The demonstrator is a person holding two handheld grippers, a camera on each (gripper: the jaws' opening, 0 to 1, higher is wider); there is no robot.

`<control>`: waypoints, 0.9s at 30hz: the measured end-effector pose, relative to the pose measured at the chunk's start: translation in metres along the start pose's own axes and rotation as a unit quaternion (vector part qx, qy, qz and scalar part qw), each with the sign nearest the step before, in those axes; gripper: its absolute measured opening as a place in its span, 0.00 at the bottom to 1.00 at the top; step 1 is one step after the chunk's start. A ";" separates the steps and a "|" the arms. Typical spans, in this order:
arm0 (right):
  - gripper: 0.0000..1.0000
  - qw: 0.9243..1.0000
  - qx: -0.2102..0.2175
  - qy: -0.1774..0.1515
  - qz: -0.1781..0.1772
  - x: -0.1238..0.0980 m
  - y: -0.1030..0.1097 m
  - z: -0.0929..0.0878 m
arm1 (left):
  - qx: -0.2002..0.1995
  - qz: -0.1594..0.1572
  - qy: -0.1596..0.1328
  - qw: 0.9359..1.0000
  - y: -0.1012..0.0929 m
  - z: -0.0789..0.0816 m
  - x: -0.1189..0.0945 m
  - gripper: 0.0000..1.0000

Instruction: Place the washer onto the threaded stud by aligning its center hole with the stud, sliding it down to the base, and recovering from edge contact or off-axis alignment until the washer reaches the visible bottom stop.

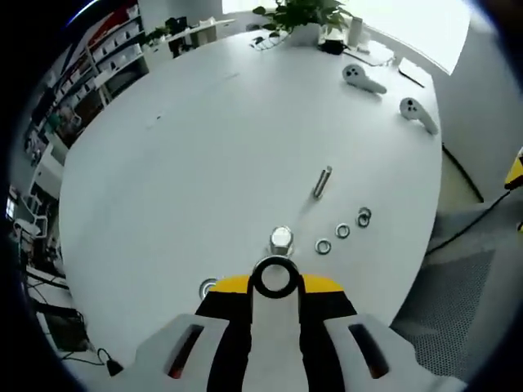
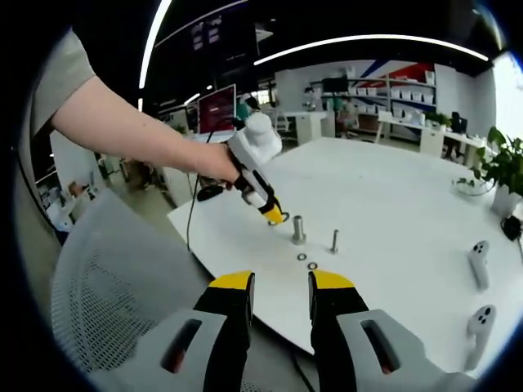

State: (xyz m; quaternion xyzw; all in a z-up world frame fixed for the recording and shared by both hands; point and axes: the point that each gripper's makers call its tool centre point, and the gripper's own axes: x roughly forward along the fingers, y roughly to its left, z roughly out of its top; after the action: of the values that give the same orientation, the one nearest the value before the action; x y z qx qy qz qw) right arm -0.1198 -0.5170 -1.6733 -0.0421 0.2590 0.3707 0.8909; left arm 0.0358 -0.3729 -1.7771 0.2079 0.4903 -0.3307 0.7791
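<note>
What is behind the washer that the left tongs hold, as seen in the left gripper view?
Just behind the washer, gripped in the left tongs, stands the stud. Its top is visible; its base is covered by the washer.

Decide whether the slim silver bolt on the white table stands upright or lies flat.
Upright. In the right gripper view the slim silver bolt rises vertically off the white table, beside a thicker metal stud.
</note>
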 end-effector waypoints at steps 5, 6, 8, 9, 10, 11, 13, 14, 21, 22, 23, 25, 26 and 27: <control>0.29 1.000 0.001 -0.002 -0.002 0.000 -0.001 0.000 | 0.009 -0.003 -0.002 1.000 -0.004 0.011 0.002 0.18; 0.29 1.000 0.000 -0.002 -0.002 0.000 -0.001 0.000 | 0.011 -0.005 0.001 1.000 -0.005 0.011 0.003 0.19; 0.29 1.000 0.000 -0.002 -0.002 0.000 -0.001 0.001 | 0.016 -0.006 0.004 1.000 -0.006 0.011 0.005 0.19; 0.29 1.000 0.000 -0.003 -0.003 -0.001 -0.001 0.001 | 0.017 -0.007 0.008 1.000 -0.005 0.010 0.007 0.19; 0.29 1.000 0.001 -0.003 -0.004 -0.001 -0.001 0.001 | 0.019 -0.007 0.010 1.000 -0.005 0.010 0.008 0.19; 0.29 1.000 0.001 -0.003 -0.003 -0.001 -0.001 0.001 | 0.021 -0.006 0.012 1.000 -0.004 0.010 0.008 0.19; 0.29 1.000 0.000 -0.002 -0.004 -0.001 -0.001 0.001 | 0.018 -0.006 0.014 1.000 -0.002 0.011 0.008 0.19; 0.29 1.000 0.000 -0.003 -0.004 -0.001 -0.002 0.001 | 0.014 -0.008 0.013 1.000 -0.001 0.011 0.009 0.19; 0.29 1.000 0.000 -0.004 -0.006 -0.001 -0.002 0.001 | 0.022 -0.011 0.017 1.000 -0.003 0.017 0.013 0.19; 0.29 1.000 0.000 -0.004 -0.006 -0.001 -0.002 0.001 | 0.023 -0.011 0.017 1.000 -0.004 0.017 0.014 0.19; 0.29 1.000 -0.001 -0.003 -0.006 -0.001 -0.002 0.001 | 0.026 -0.011 0.018 0.999 -0.005 0.018 0.015 0.19; 0.29 1.000 -0.001 -0.001 -0.006 0.000 -0.002 0.000 | 0.031 -0.011 0.021 0.999 -0.006 0.018 0.019 0.19; 0.29 1.000 -0.001 -0.001 -0.006 0.000 -0.002 0.000 | 0.033 -0.012 0.022 0.999 -0.006 0.018 0.020 0.19; 0.29 1.000 -0.001 -0.001 -0.006 0.000 -0.002 0.000 | 0.036 -0.011 0.026 0.999 -0.006 0.017 0.021 0.19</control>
State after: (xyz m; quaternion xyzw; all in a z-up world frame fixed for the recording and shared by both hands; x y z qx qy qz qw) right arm -0.1186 -0.5190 -1.6735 -0.0448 0.2577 0.3654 0.8933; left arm 0.0490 -0.3948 -1.7888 0.2390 0.5004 -0.3514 0.7543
